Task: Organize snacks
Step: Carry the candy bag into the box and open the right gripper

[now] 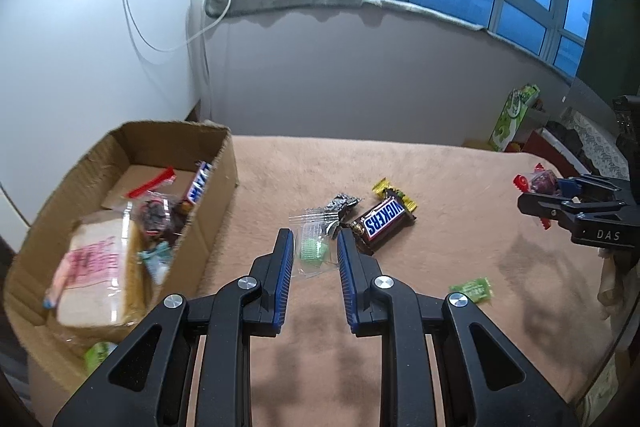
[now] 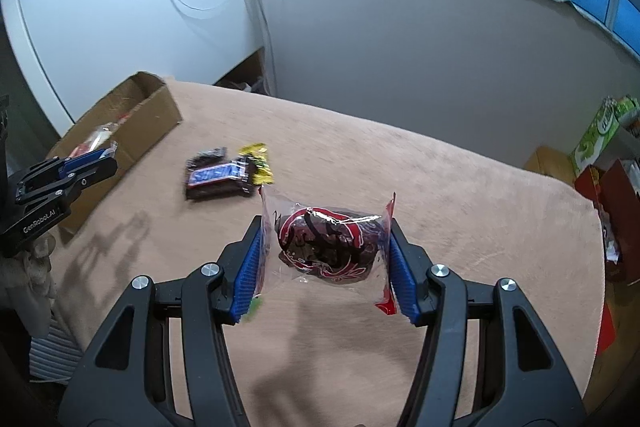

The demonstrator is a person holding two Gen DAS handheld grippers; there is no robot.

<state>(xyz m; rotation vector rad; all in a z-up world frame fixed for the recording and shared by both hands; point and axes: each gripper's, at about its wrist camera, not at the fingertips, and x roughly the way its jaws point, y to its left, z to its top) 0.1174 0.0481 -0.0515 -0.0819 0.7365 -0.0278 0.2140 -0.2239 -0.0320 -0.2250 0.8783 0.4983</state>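
Note:
My left gripper is open and hovers over a clear packet with a green snack on the beige cloth. A Snickers bar, a yellow-wrapped candy and a silver wrapper lie just beyond it. A cardboard box at the left holds several snacks, among them a bread bag and another Snickers. My right gripper is shut on a clear packet with a dark red snack, held above the cloth. It also shows in the left wrist view.
A small green packet lies on the cloth at the right. The box and the left gripper show at the left of the right wrist view. A green carton and red boxes stand beyond the table's right edge. A wall lies behind.

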